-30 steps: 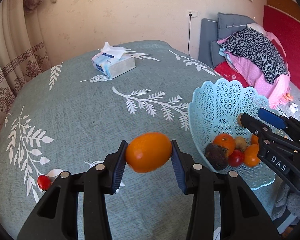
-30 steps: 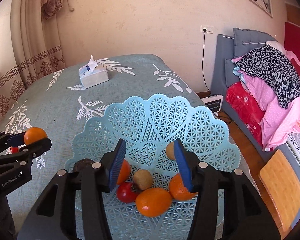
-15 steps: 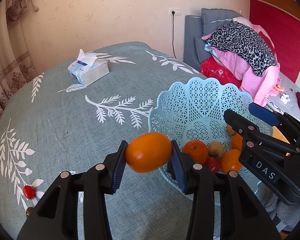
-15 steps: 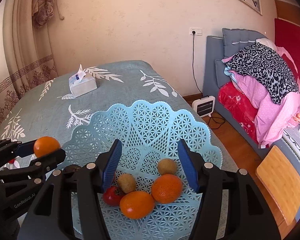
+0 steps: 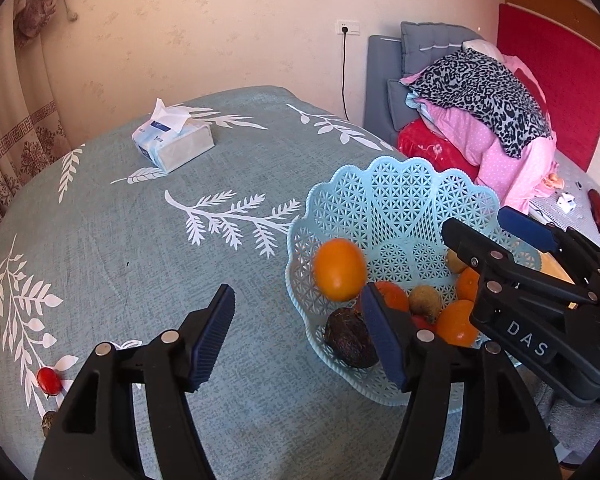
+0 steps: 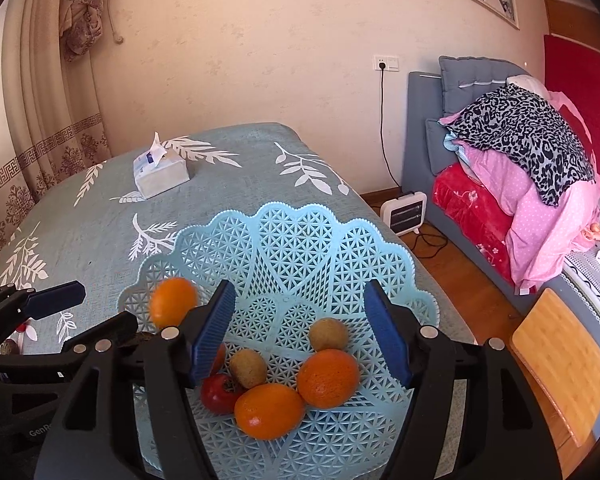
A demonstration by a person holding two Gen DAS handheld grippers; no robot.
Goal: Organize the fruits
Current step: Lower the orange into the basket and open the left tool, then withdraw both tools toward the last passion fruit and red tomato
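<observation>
We've got the left gripper (image 5: 296, 336) w/ jaws wide apart, nothing between them. The orange (image 5: 339, 269) sits beyond its right pad, blurred, over the near-left rim of the blue basket (image 5: 396, 184); we can't tell if it touches the lattice. It's slightly egg-shaped in the left wrist view, long axis roughly upright w/ a small lean; no stem end visible, so we can't say which way it points. In the right wrist view the same orange (image 6: 173, 301) shows blurred at the basket (image 6: 300, 236) left wall, just beside the left gripper's (image 6: 84, 316) tips.

The right gripper (image 6: 300, 332) hangs over the basket, jaws apart too, holding nothing. Below it lie two oranges (image 6: 328, 378), a red tomato (image 6: 219, 394) and two brown kiwi-like fruits (image 6: 249, 368). A dark avocado-like fruit (image 5: 350, 342) lies at the basket's near-left side.

Surface: a table w/ a teal cloth (image 5: 140, 240) printed w/ white leaf sprigs. A tissue box (image 5: 174, 142) stands at the far end, well apart from the basket. A cherry tomato (image 5: 49, 380) lies near the cloth's left edge.

Room: beige wall, curtain (image 6: 40, 120) at left, grey sofa (image 6: 432, 120) piled w/ pink & leopard-print fabric (image 6: 528, 140), small white heater (image 6: 406, 212) on the wood floor.
</observation>
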